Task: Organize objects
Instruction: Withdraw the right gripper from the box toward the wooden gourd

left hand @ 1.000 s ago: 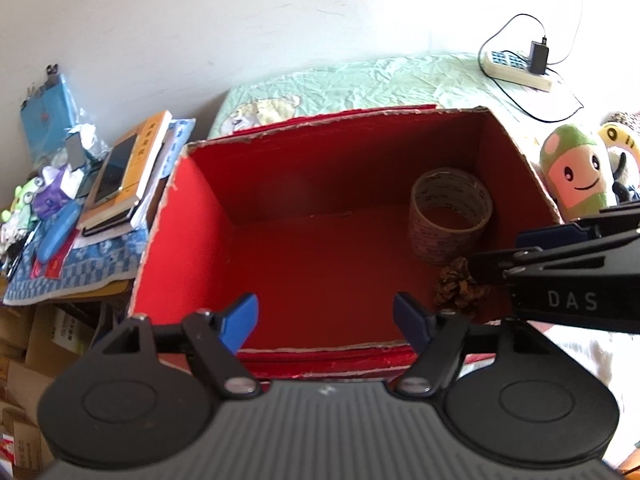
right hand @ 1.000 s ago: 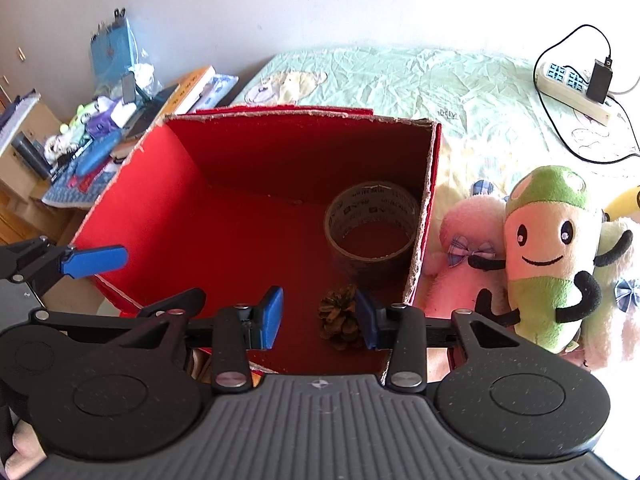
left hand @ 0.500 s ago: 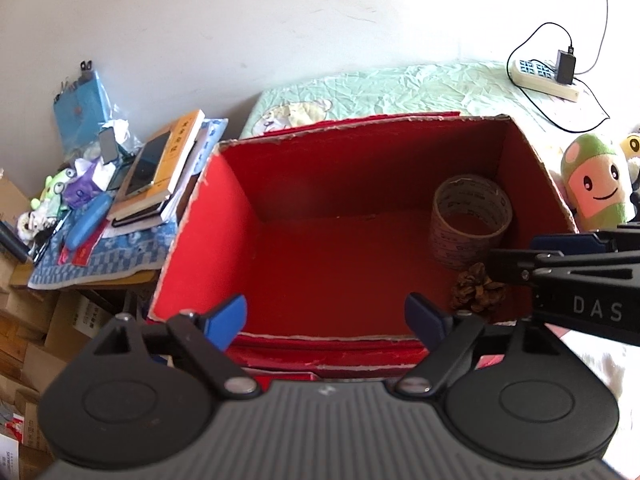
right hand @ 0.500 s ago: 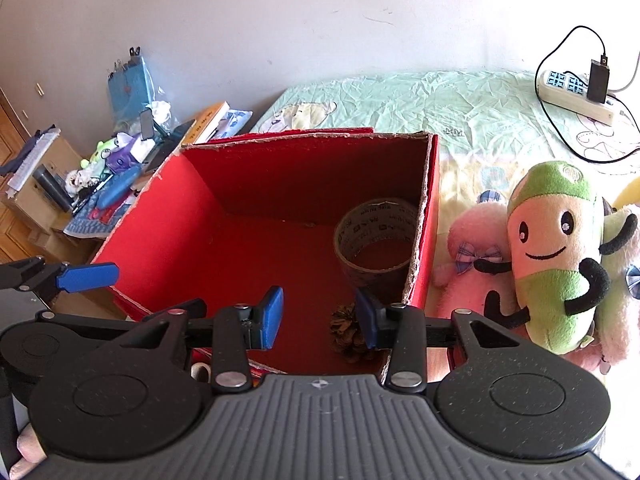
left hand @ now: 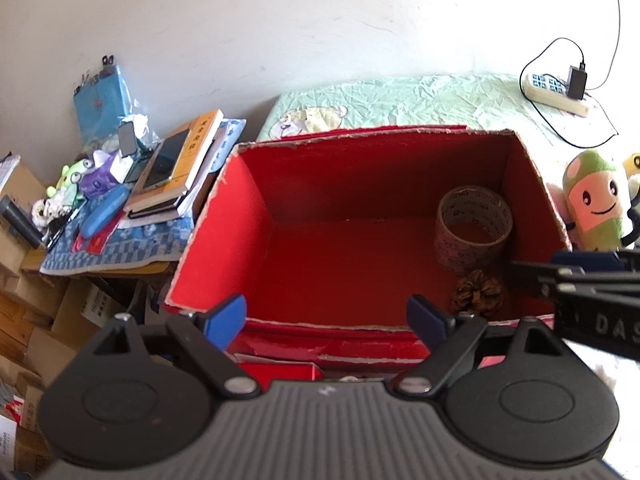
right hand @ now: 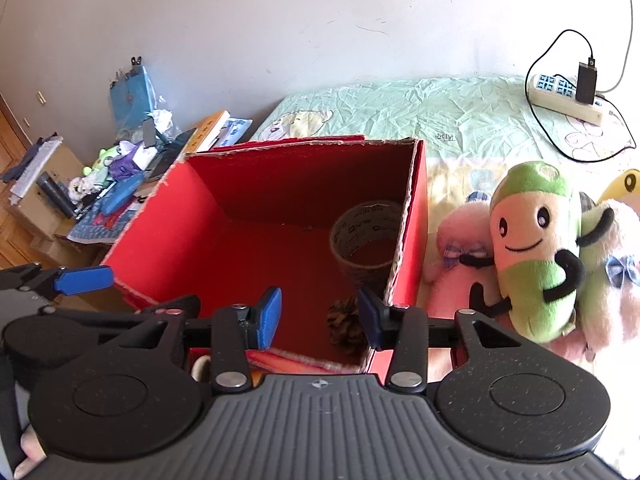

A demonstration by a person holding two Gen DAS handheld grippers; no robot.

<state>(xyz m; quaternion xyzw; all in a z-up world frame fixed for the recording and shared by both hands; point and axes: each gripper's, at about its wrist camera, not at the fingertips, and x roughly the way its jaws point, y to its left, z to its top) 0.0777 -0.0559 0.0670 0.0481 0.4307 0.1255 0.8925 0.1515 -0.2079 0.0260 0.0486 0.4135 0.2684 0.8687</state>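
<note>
An open red cardboard box stands on the bed. Inside, near its right wall, a roll of brown tape stands on end, and a pine cone lies on the floor in front of it. My left gripper hovers over the box's near edge, open wide and empty. My right gripper is above the near right corner with its jaws opening. Nothing is between them; the pine cone lies below, apart from the pads. Its finger enters the left wrist view from the right.
Plush toys lean against the box's right side: a green-capped one and a pink one. A power strip with a charger lies at the bed's far right. A cluttered side table with books stands left of the box.
Both grippers have drawn back from the box, so more of the room shows. The jaws of both have widened. The pine cone and tape roll stay put in the box.
</note>
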